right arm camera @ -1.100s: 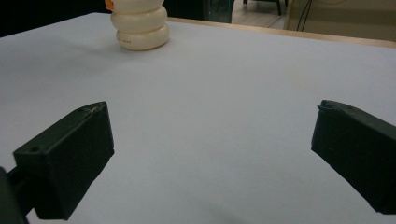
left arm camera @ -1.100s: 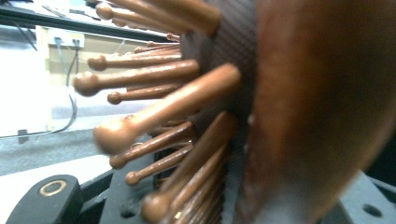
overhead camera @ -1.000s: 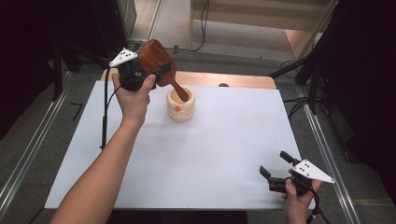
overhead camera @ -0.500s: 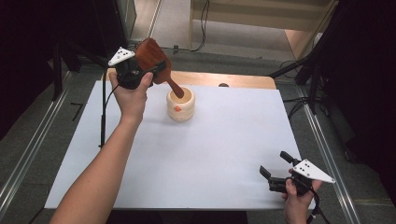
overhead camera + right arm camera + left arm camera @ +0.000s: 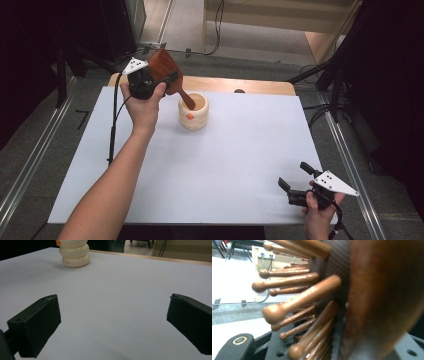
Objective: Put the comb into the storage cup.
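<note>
brush lifted a little higher over the cup

the left gripper [image 5: 167,80] is clenched on one wooden brush [image 5: 162,67], held up at the far left of the bench [image 5: 225,160]. the left gripper view shows its brown pins [image 5: 294,302] close up and the dark wood back [image 5: 384,297] to their right. against the earlier frames the brush head sits slightly higher and further left, and the handle tip [image 5: 189,104] has risen from inside the cup to about its rim. one cream ribbed cup [image 5: 193,112] stands just right of that hand, on the white sheet, with an orange mark on its side. it has not moved. the right gripper [image 5: 296,182] is released, jaws wide apart, low over the near right corner, well apart from the cup and unchanged. count: one brush, one cup, two grippers.
</note>
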Demonstrator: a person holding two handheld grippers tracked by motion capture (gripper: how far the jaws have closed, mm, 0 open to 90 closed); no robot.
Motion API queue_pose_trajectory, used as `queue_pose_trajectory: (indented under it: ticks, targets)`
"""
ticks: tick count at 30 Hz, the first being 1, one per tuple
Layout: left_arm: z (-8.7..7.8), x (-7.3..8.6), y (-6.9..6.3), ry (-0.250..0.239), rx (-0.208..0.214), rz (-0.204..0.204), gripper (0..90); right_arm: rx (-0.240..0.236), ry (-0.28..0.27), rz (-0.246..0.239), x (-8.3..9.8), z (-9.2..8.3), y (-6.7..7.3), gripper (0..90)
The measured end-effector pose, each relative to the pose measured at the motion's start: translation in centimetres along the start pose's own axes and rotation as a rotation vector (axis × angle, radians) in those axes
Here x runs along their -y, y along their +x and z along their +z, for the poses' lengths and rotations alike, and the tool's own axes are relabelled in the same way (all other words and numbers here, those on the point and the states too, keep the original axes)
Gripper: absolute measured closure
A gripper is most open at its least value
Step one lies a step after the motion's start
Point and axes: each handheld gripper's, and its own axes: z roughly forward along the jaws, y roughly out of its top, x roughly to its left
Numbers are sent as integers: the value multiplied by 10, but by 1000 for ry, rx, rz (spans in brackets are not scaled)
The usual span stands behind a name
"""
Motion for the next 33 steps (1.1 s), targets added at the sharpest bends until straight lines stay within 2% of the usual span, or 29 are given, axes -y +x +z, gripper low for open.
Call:
queue_pose_trajectory:
  ticks: [17, 33]
  targets:
    - [12, 21, 1, 38, -9, -19, 554, -1, 3, 1, 0, 0, 0, 0]
    - [26, 39, -5, 81, -23, -12, 552, 0, 4, 1, 0, 1, -1, 0]
